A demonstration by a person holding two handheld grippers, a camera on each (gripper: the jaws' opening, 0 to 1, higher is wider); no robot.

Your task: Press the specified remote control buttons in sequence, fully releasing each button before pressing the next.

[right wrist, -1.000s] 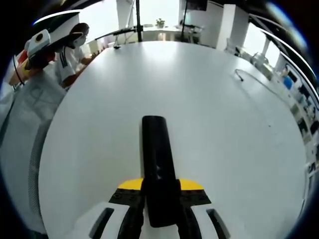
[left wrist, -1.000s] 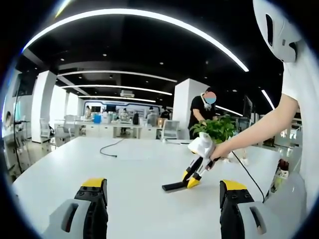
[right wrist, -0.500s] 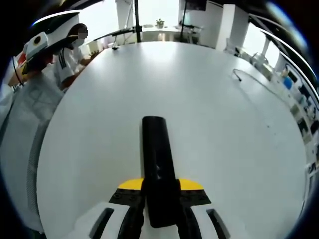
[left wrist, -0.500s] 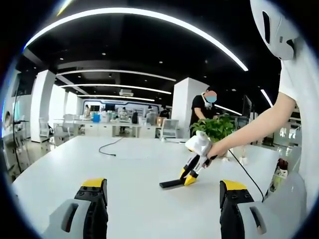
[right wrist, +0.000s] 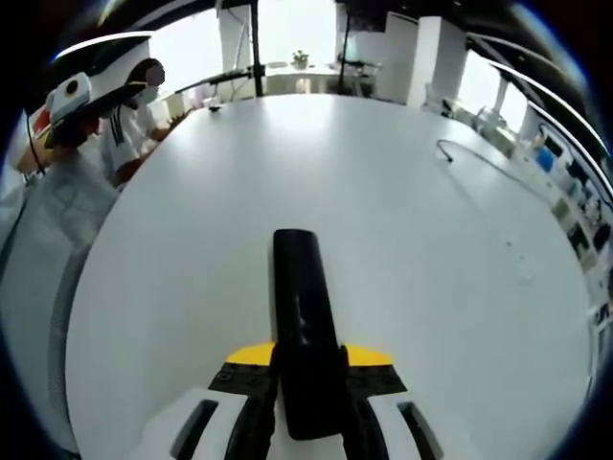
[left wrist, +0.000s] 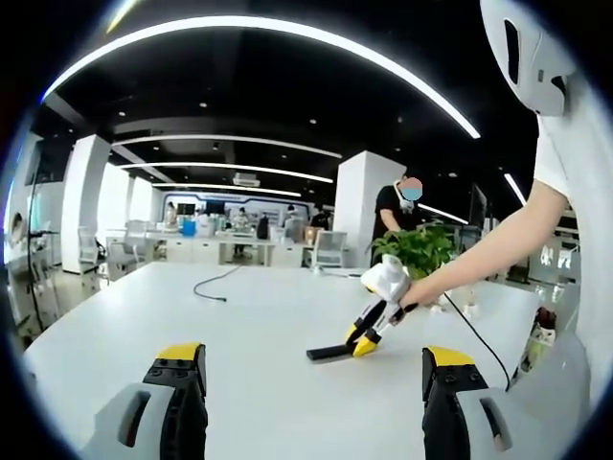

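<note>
while right gripper (right wrist: 308, 388) jaws clamp the remote (right wrist: 302, 316) (tilted over table (right wrist: 431, 287)), left gripper (left wrist: 311, 402) jaws apart

Black remote control (right wrist: 303, 326), slim, clamped lengthwise in tongs.

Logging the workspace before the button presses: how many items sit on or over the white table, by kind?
Black slim remote control: 1
Handheld two-jaw grippers, left gripper and right gripper: 2
Loose black cable: 1
Total: 4
</note>
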